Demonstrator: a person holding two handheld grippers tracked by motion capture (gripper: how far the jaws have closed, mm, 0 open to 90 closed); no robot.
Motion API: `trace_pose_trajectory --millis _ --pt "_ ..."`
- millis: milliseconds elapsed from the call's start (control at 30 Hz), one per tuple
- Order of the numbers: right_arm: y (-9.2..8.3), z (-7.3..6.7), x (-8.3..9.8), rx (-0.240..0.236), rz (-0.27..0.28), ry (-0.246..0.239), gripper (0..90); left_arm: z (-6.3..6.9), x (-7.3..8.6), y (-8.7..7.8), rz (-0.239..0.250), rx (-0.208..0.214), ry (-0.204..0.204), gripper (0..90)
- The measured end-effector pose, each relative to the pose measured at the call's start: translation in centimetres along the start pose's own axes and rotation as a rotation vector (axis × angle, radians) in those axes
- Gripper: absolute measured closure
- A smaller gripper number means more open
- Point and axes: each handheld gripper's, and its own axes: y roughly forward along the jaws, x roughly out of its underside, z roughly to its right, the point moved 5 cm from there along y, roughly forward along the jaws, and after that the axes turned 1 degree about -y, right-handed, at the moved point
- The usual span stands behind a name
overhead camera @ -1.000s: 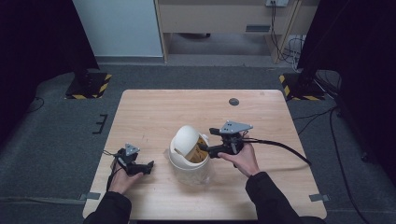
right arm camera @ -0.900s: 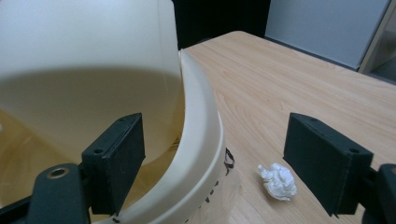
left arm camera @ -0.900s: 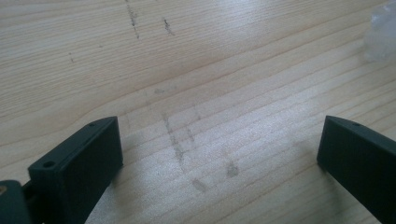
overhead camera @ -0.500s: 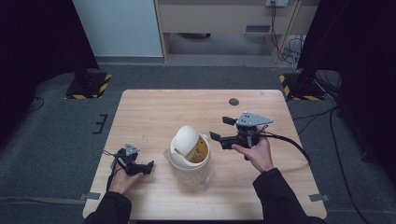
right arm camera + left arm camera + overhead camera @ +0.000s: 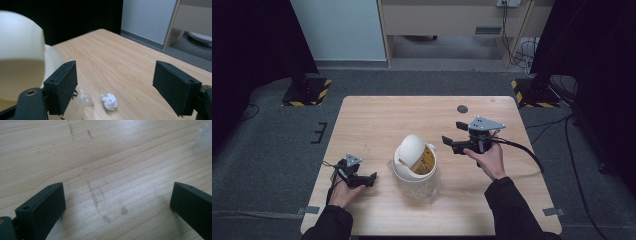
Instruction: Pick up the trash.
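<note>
A cream bin with a domed swing lid (image 5: pixel 412 152) stands at the table's middle, its lid tipped and something yellow-brown showing inside. In the right gripper view the cream bin (image 5: pixel 21 62) bulks at the left. My right gripper (image 5: pixel 453 133) hovers just right of it, open and holding nothing (image 5: pixel 116 82). A crumpled white paper ball (image 5: pixel 109 101) lies on the wood ahead of its jaws, beside a scrap of clear plastic (image 5: pixel 84 97). My left gripper (image 5: pixel 369 180) rests low at the front left, open over bare wood (image 5: pixel 117 202).
The wooden table (image 5: pixel 377 120) has a small dark disc (image 5: pixel 462 108) near its far edge. Clear plastic (image 5: pixel 428 186) spreads around the bin's base. A pale crumpled bit (image 5: pixel 203 137) lies beyond the left gripper. Black cable (image 5: pixel 522 150) trails off to the right.
My right gripper has drawn back from the bin's lid, moving right and toward the far side. The left gripper and the bin have stayed in place.
</note>
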Motion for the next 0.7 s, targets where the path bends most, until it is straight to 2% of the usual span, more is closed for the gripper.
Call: trace_pose_trajectory --millis 167,433,467,567,600,633,700 --pt "1.9 0.4 0.6 0.006 -0.017 -0.011 21.7 0.0 0.0 0.0 0.000 0.000 0.000 0.0" --pt "4.1 0.9 1.7 0.026 -0.045 -0.020 27.0 0.0 0.0 0.0 0.000 0.000 0.000 0.0" --pt "4.7 0.9 2.4 0.029 -0.072 -0.034 28.2 0.0 0.0 0.0 0.000 0.000 0.000 0.0" --pt "5.4 0.8 3.2 0.033 -0.108 -0.052 29.5 0.0 0.0 0.0 0.000 0.000 0.000 0.0" --pt "6.1 0.7 4.1 0.031 -0.152 -0.068 31.3 0.0 0.0 0.0 0.000 0.000 0.000 0.0" --pt "6.1 0.7 4.1 0.031 -0.152 -0.068 31.3 0.0 0.0 0.0 0.000 0.000 0.000 0.0" --pt "6.7 0.5 5.0 0.023 -0.190 -0.077 33.5 0.0 0.0 0.0 0.000 0.000 0.000 0.0"
